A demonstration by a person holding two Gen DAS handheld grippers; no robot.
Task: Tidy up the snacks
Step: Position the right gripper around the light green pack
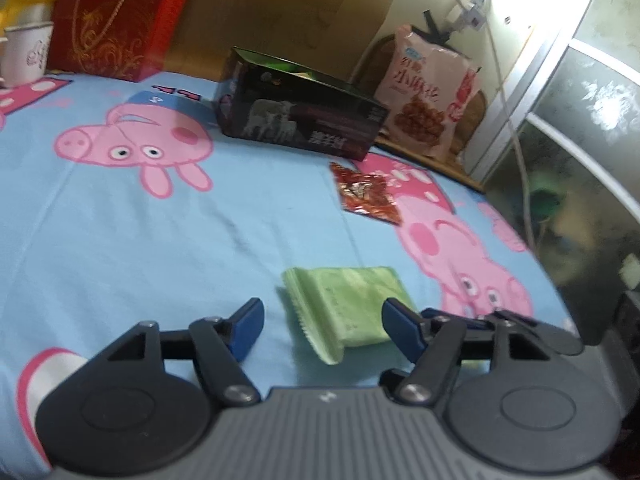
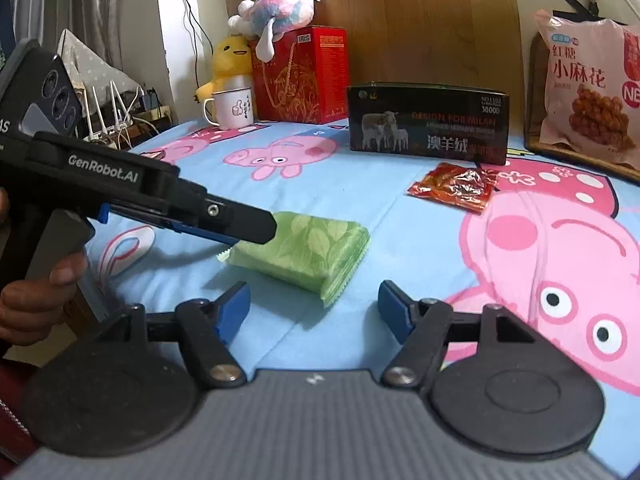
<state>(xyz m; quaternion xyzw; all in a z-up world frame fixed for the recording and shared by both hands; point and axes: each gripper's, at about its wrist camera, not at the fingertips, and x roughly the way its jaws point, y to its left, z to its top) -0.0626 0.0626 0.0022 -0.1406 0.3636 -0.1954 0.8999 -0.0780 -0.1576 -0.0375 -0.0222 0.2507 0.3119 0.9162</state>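
A green leaf-print snack packet [image 1: 344, 312] [image 2: 304, 256] lies flat on the blue cartoon-pig bedsheet [image 1: 140, 240]. My left gripper [image 1: 322, 320] is open, with its blue pads on either side of the packet's near half and not pressing it. In the right wrist view its fingers [image 2: 248, 222] reach over the packet's left end. My right gripper [image 2: 314, 300] is also open, just short of the packet's near corner. A red foil snack packet [image 1: 366, 194] [image 2: 454, 186] lies farther back, near an open black box [image 1: 300, 120] [image 2: 428, 120].
A large pink snack bag [image 1: 428, 96] [image 2: 592, 88] leans at the back right. A red gift box [image 2: 300, 76], a white mug [image 2: 232, 108] and plush toys [image 2: 276, 4] stand along the wooden headboard. A hand [image 2: 36, 296] holds the left tool. The bed edge drops off at right [image 1: 552, 280].
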